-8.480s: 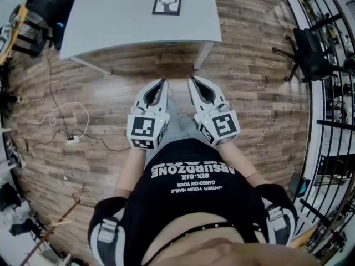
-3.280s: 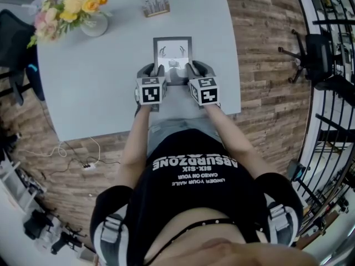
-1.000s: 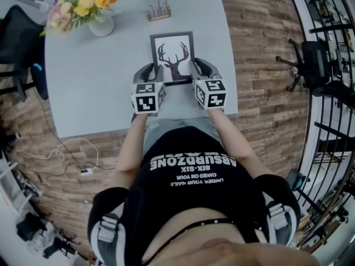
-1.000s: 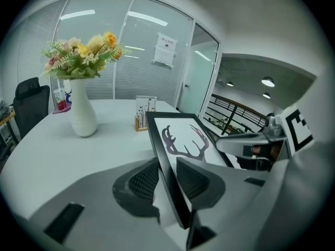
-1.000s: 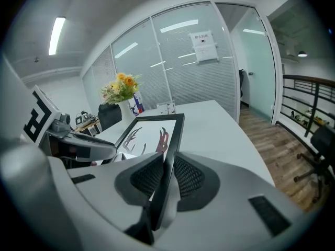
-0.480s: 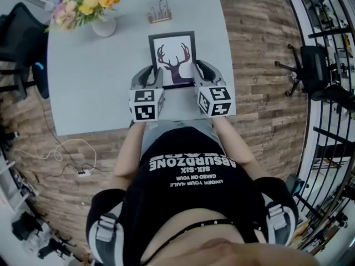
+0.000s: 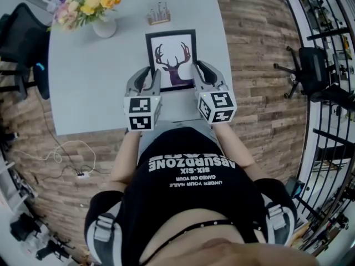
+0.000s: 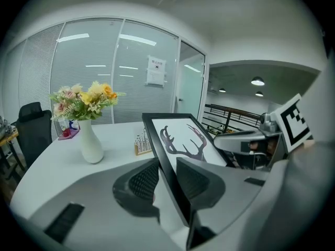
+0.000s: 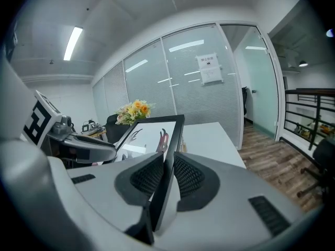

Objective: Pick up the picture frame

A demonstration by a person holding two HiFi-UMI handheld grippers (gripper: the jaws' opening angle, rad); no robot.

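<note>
A black picture frame (image 7: 172,59) with a deer-antler print is held above the grey table (image 7: 89,87), tilted with its far edge up. My left gripper (image 7: 145,77) is shut on the frame's left edge (image 8: 166,166), its ribbed pads on either side of the black rim. The frame's right edge (image 9: 168,166) sits clamped between the pads of my right gripper (image 7: 198,74), which is also shut. In the left gripper view the print (image 8: 186,140) faces right toward the other gripper (image 8: 251,143).
A white vase of flowers (image 7: 97,13) stands at the table's far left, seen too as the vase (image 8: 90,140). A small wooden rack (image 7: 158,15) sits behind the frame. An office chair (image 7: 19,43) is left of the table; another chair (image 7: 310,71) and railings lie right.
Both grippers have drawn slightly back toward the person, carrying the frame; it has tipped up further and sits a little higher in the head view than a second ago.
</note>
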